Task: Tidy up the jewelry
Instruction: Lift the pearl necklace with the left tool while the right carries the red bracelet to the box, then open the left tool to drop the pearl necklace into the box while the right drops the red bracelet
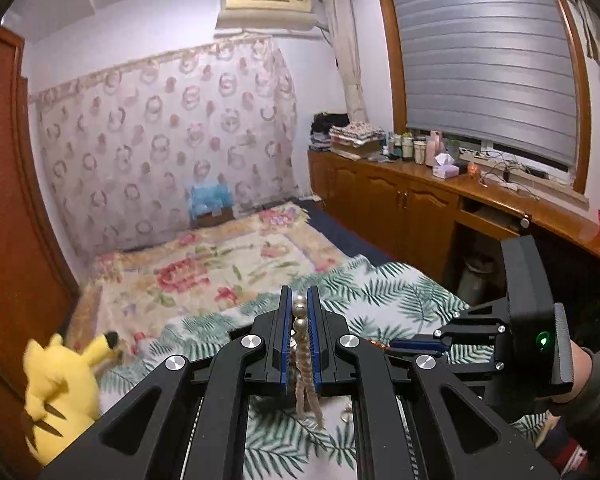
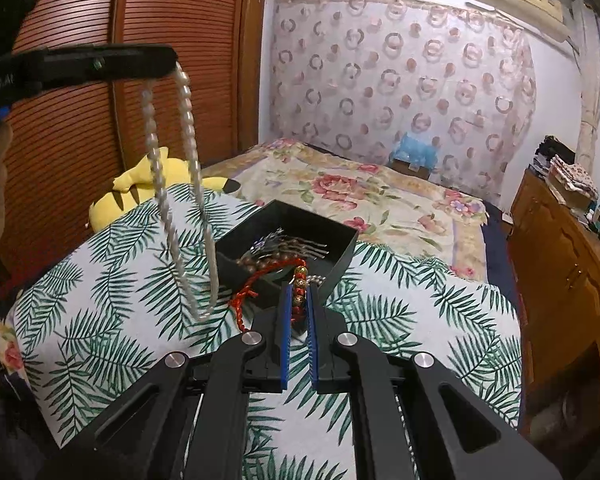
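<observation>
My left gripper (image 1: pixel 300 300) is shut on a pearl necklace (image 1: pixel 300 324), held high above the bed. In the right wrist view the left gripper (image 2: pixel 172 66) shows at upper left with the pearl necklace (image 2: pixel 172 216) hanging from it in a long loop. My right gripper (image 2: pixel 299 292) is shut on a red cord bracelet with gold beads (image 2: pixel 300 282), just at the near edge of an open black box (image 2: pixel 344 258). The box holds a silver hair comb (image 2: pixel 288 245) and a brown bead bracelet (image 2: pixel 260 262). The right gripper also shows in the left wrist view (image 1: pixel 412 346).
The box stands on a palm-leaf cloth (image 2: pixel 400 320) laid over a floral bed (image 2: pixel 340 188). A yellow plush toy (image 1: pixel 60 384) lies at the cloth's left edge. Wooden cabinets (image 1: pixel 400 200) with bottles run along the right. A brown louvred wardrobe (image 2: pixel 160 20) stands left.
</observation>
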Demonstrator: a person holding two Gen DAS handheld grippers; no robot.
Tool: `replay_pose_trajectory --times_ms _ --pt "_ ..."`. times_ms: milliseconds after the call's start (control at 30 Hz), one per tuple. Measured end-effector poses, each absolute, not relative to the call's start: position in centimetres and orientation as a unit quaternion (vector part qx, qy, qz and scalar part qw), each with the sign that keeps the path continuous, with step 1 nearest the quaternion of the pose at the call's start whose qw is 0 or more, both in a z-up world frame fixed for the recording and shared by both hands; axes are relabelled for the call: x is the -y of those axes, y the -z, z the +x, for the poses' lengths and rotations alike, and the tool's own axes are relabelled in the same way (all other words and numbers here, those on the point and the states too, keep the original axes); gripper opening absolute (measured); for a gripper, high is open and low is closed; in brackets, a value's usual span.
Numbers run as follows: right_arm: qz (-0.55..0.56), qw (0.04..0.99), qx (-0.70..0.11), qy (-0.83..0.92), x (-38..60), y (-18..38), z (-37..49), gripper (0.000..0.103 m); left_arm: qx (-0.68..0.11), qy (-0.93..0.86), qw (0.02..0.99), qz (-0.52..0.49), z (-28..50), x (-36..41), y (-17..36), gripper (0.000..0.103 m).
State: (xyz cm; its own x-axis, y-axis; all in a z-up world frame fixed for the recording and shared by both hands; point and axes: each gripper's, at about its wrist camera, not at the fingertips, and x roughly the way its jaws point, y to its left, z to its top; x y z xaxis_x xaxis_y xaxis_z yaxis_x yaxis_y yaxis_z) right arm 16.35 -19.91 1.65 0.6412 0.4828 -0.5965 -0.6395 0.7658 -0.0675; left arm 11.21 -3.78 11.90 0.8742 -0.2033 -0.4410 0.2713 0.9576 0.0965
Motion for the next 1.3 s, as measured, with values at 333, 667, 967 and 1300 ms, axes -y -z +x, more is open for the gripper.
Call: replay_pose_trajectory --times_ms 333,667,967,1300 --pt "-0.113 0.899 -0.291 -0.306 19.3 -1.8 20.3 0.008 -0.210 0.109 0.968 0.080 13.3 3.5 -14.2 0.007" --pt "-0.106 0.892 -0.310 -0.312 16.5 0.9 23.6 0.008 -0.211 0.092 0.971 0.068 16.5 2.6 -16.3 0.007" --pt "-0.102 0.871 -0.345 -0.335 15.0 4.0 25.0 0.010 -0.243 0.091 0.965 0.044 19.4 1.5 -13.8 0.007" --pt "-0.099 0.879 -0.327 -0.332 17.0 3.5 23.3 0.012 -0.270 0.090 0.957 0.048 20.7 1.7 -10.9 0.007"
